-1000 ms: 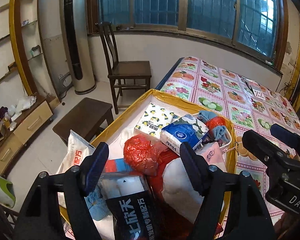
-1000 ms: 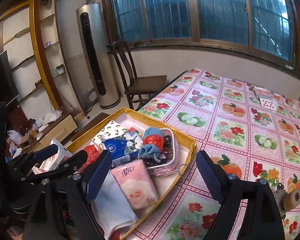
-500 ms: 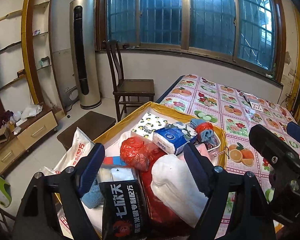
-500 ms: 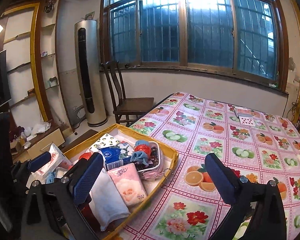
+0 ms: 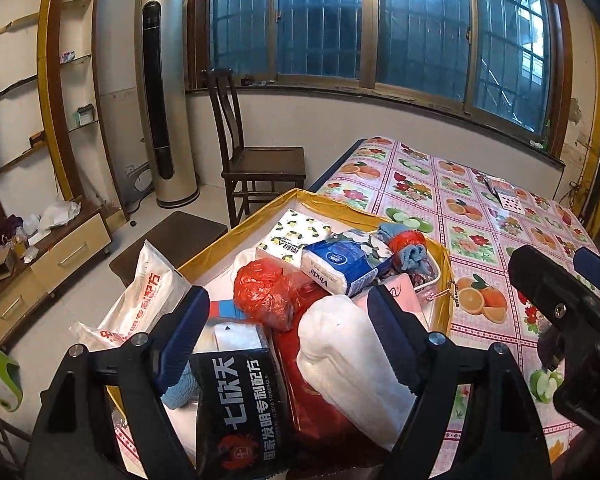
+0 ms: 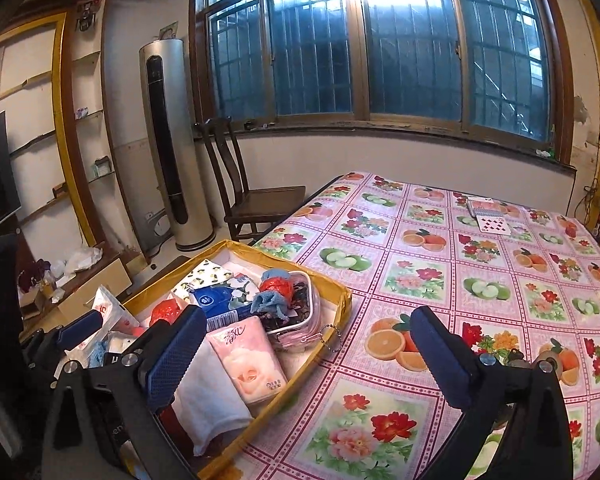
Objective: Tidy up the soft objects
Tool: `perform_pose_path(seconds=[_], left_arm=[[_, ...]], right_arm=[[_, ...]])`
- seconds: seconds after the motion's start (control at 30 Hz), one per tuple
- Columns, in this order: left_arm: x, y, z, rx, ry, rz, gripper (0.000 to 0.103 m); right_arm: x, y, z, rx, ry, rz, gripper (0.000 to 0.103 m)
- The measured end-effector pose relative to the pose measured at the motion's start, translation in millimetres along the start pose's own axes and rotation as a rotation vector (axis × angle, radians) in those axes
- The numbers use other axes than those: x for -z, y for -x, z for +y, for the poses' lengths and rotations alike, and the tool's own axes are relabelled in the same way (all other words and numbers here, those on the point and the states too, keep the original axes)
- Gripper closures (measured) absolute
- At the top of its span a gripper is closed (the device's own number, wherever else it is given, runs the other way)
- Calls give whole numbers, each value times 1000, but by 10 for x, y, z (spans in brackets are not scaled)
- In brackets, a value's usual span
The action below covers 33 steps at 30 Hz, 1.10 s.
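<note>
- Between the left gripper (image 5: 288,336) fingers (image 5: 182,332): black pouch (image 5: 240,404) and white folded cloth (image 5: 352,356), both in the near end of the yellow tray (image 5: 444,276); spread wide, gripping nothing.
- Ahead of the left fingers: red plastic bag (image 5: 268,296), then blue tissue pack (image 5: 340,264), lemon-print tissue pack (image 5: 288,236), and a clear pouch (image 6: 300,312) holding a red and blue soft bundle (image 5: 408,246).
- Left of the left fingers, propped at the tray edge: white printed bag (image 5: 140,304).
- Between the right gripper (image 6: 304,356) fingers (image 6: 440,356): mostly bare floral table (image 6: 500,272); open wide, empty.
- Just beside the right gripper's left finger: pink tissue pack (image 6: 248,360), long axis running roughly away from the fingers, lying on the white cloth.
- Key relation: pile sits directly under and ahead of the left fingers, off to the left of the right fingers; left hand judged nearer for the cloth or pouch, right hand nearer for the pink pack.
- White cloth long axis roughly along the left fingers' pointing direction, so a grip across its width looks possible without turning.
- Likely next: drop onto one item; which one, cannot tell.
</note>
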<state>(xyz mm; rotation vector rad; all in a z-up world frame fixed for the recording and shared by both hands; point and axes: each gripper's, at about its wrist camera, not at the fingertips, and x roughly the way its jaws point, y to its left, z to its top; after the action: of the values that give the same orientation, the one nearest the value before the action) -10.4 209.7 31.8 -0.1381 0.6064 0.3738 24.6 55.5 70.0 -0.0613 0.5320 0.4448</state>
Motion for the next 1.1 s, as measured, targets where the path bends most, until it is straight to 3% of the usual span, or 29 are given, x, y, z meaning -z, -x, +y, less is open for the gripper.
perform_pose_path(seconds=[1.1], left_arm=[[39,-79,-4,-20,-17,11,21]], right_arm=[[55,-120,60,-12,23,44,1]])
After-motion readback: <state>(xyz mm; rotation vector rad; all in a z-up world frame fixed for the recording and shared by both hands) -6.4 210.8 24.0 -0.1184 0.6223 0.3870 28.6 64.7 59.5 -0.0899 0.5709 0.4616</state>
